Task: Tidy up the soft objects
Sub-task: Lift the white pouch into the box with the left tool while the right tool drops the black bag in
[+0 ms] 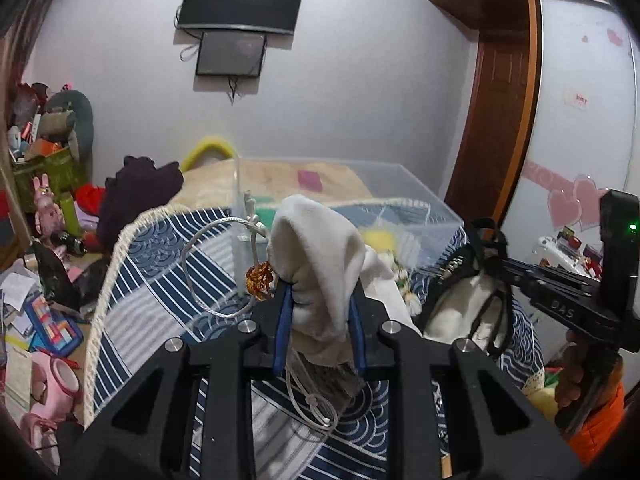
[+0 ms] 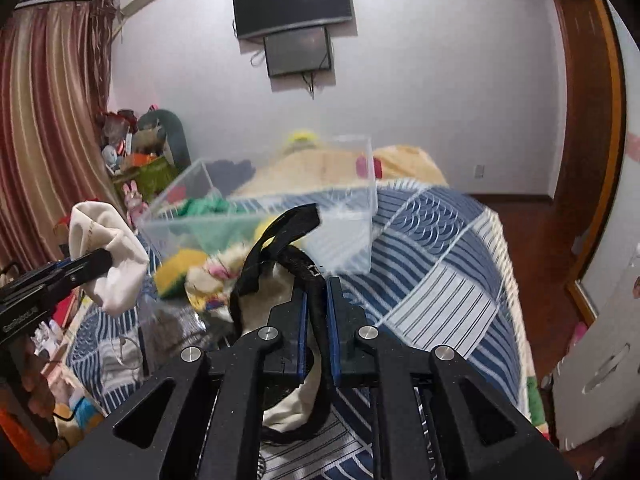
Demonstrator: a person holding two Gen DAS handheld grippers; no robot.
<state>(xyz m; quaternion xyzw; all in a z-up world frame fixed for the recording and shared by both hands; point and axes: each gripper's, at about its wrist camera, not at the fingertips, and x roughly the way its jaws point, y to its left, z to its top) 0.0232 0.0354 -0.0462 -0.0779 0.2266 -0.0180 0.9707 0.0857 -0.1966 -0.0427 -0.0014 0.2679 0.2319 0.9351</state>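
The room is evenly lit from overhead, and a bright glare spot sits on the wall-mounted screen [image 1: 240,2]. Shadows stay soft. Fisheye bending curves the door frame [image 1: 520,100] at right. The clear box [image 2: 280,220] looks motion-blurred; corners go black.

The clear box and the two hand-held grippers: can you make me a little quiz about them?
1. True or false: the left hand-held gripper is shut on a white cloth pouch.
2. What does the right hand-held gripper pinch? A) black strap B) yellow sponge C) pink rabbit
3. Fill in: the clear box sits on the blue striped ____.

Key: 1 true. 2 A, the black strap. 3 bedspread.
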